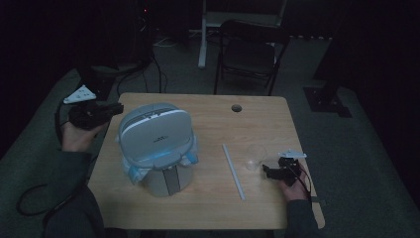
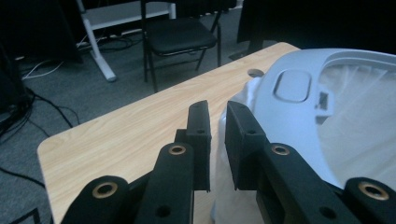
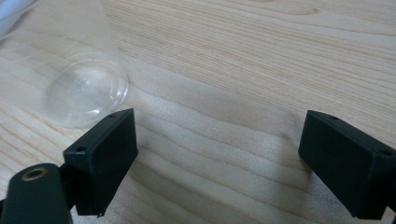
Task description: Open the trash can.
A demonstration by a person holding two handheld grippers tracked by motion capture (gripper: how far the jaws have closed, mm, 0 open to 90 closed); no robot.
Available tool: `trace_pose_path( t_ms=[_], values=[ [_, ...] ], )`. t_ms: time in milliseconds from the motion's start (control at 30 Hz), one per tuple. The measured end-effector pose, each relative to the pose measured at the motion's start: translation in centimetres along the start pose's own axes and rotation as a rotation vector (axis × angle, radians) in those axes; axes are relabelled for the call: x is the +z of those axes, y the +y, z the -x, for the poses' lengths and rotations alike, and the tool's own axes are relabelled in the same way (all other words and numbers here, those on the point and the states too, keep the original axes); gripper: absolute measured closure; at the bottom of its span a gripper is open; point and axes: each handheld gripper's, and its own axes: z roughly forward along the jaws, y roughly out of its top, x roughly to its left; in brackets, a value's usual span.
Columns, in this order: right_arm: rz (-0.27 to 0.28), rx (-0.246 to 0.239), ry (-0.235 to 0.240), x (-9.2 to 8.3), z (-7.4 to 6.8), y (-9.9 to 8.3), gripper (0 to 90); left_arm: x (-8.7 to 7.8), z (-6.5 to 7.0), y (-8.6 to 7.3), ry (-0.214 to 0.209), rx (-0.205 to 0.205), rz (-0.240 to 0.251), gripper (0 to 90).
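A white-grey bin (image 1: 157, 148) with a shut lid (image 2: 299, 112) stands on the left half of the wooden table (image 1: 213, 119). A pale plastic liner (image 1: 132, 172) bulges out under the lid. My left gripper (image 1: 118, 108) hovers at the table's left edge beside the bin; in the left gripper view its jaws (image 2: 217, 114) stand a narrow gap apart with nothing between them. A clear plastic cup (image 1: 255, 157) lies on its side at the right. My right gripper (image 1: 266, 171) rests just right of the cup, wide open (image 3: 217, 120) over bare wood, with the cup (image 3: 86, 88) beyond one jaw.
A thin white stick (image 1: 233, 171) lies between the bin and the cup. A round cable hole (image 1: 236, 107) marks the table's far side. A dark folding chair (image 1: 247, 52) and a white stand leg (image 1: 202, 44) are behind the table. Cables trail on the floor at left.
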Motion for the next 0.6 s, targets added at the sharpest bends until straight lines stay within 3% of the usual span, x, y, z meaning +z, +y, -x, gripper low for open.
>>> trace_pose_path(
  t_ms=[167, 600],
  values=[
    [0.001, -0.001, 0.0, 0.0, 0.0, 0.0, 10.6, -0.3, -0.4, -1.0, 0.027, -0.01, -0.016, 77.7],
    [0.006, -0.002, 0.003, -0.1, -0.1, -0.1, 13.4, -0.3, -1.4, -3.5, 0.087, -0.083, -0.027, 73.7]
  ],
)
